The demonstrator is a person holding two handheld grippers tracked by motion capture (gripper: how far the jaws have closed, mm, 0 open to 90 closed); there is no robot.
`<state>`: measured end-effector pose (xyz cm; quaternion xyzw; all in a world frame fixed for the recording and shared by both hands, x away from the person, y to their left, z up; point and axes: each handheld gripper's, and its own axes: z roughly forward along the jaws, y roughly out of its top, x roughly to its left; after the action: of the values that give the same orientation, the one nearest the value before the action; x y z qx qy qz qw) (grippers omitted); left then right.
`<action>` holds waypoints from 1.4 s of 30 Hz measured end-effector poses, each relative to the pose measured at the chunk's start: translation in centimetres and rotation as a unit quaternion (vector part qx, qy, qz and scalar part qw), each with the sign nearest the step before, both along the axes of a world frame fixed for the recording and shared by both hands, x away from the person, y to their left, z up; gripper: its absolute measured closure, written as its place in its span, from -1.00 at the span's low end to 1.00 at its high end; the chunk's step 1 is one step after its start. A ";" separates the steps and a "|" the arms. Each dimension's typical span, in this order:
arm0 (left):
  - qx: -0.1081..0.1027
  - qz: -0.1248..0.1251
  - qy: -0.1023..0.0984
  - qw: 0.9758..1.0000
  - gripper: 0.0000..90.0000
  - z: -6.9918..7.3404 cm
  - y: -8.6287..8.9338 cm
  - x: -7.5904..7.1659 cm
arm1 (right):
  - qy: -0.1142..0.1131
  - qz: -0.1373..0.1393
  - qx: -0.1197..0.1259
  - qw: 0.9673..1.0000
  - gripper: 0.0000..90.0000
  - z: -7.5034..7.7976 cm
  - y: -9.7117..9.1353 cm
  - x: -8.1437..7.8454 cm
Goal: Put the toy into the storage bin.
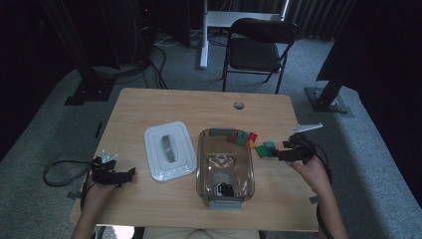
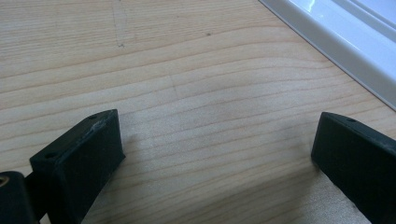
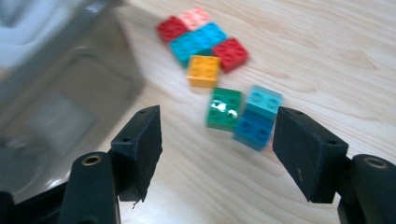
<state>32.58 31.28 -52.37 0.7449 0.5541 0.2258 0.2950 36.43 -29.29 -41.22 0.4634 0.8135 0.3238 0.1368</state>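
The step in hand looks like picking up toy blocks to drop them into the clear tub [image 1: 201, 164] in the middle of the table [image 1: 149, 102]. The right gripper [image 3: 217, 140] hangs just over the loose blocks to the right of the tub, its jaws parted and empty, with the green block [image 3: 225, 108] and the blue block [image 3: 254, 125] lying side by side on the wood between and just beyond them. Farther off sit an orange block [image 3: 203, 70] and a cluster of red, pink and teal ones. The left gripper [image 2: 217, 149] rests low over bare wood at the near left, jaws wide apart with nothing between them, the white lid [image 1: 169, 151] to its right. The next move probably calls for lowering onto one block alone, so the jaws close on it without dragging its neighbour. No brand, label or writing can be read.
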 end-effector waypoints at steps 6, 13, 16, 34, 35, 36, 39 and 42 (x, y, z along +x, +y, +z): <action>0.000 0.000 0.000 1.000 -0.94 0.0 0.0 0.0 | 0.011 -0.053 0.003 0.999 -0.21 -1.6 -1.4 1.6; 0.000 0.000 0.000 1.000 -0.94 0.0 0.0 0.0 | 0.030 -0.107 -0.016 0.994 -0.15 -4.0 -2.3 3.9; 0.000 0.000 0.000 1.000 -0.94 0.0 0.0 0.0 | 0.042 -0.119 -0.021 0.992 -0.13 -5.0 -2.4 4.7; 0.000 0.000 0.000 1.000 -0.94 0.0 0.0 0.0 | 0.067 -0.146 0.003 0.987 -0.10 -6.5 -3.2 6.2; 0.000 0.000 0.000 1.000 -0.94 0.0 0.0 0.0 | 0.066 -0.147 0.003 0.987 -0.10 -6.5 -3.3 6.1; 0.000 0.000 0.000 1.000 -0.94 0.0 0.0 0.0 | 0.068 -0.146 0.005 0.987 -0.10 -6.5 -3.5 6.1; 0.000 0.000 0.000 1.000 -0.94 0.0 0.0 0.0 | 0.062 -0.154 0.000 0.986 -0.09 -6.3 -3.9 5.9; 0.000 0.000 0.000 1.000 -0.94 0.0 0.0 0.0 | 0.061 -0.158 -0.004 0.986 -0.09 -6.2 -4.2 5.8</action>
<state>32.58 31.29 -52.37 0.7450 0.5542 0.2255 0.2949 42.22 -33.48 -47.44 0.6044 0.7380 0.2661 0.1385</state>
